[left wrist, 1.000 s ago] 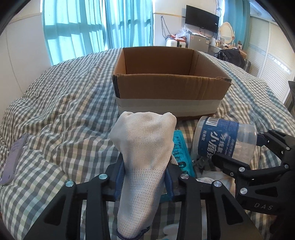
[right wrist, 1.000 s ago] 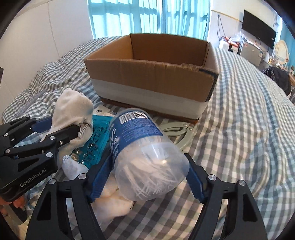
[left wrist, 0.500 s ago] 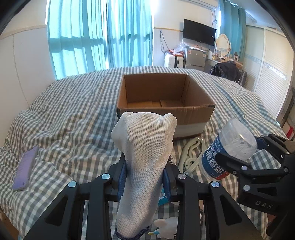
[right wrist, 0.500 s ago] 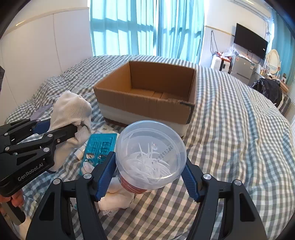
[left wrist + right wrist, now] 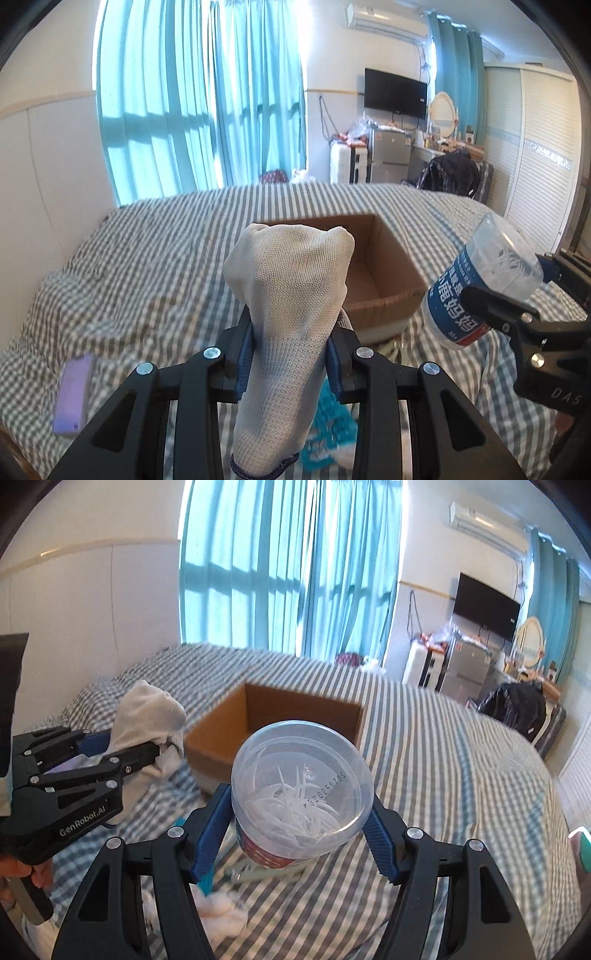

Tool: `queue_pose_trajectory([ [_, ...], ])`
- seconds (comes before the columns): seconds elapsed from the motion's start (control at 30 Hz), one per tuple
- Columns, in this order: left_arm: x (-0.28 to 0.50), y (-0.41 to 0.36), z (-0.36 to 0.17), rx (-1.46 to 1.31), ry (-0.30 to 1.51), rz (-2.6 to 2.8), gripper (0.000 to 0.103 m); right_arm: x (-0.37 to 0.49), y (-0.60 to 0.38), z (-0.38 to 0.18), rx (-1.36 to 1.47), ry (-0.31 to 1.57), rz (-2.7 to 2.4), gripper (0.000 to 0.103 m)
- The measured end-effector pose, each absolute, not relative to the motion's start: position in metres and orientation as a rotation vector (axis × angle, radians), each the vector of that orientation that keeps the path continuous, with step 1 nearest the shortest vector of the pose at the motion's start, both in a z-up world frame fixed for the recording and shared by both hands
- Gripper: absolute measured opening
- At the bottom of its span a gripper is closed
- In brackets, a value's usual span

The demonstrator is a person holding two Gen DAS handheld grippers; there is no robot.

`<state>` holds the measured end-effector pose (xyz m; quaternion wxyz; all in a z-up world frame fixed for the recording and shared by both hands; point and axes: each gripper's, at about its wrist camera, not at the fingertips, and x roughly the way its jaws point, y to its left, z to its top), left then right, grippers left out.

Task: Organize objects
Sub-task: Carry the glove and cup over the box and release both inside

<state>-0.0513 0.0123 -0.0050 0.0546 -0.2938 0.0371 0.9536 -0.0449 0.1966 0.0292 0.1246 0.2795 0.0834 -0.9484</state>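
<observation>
The left tongs (image 5: 290,363) clenched a white glove (image 5: 291,295) and the right tongs (image 5: 301,834) a clear jar (image 5: 301,794), both held up, likely for dropping into the cardboard box (image 5: 258,716) ahead.

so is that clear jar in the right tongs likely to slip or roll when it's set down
The clear jar looks light, holding only thin white picks. Its smooth round wall may slip between the right tongs. Laid sideways on the checked bedding it could roll.
</observation>
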Motion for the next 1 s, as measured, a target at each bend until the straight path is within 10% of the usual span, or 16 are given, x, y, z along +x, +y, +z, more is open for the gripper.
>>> queue_pose_trajectory([
  [1.0, -0.237, 0.030, -0.037, -0.950, 0.123, 2.799, 0.033, -0.250, 0.180, 0.034, 0.833, 0.244, -2.743, 0.068],
])
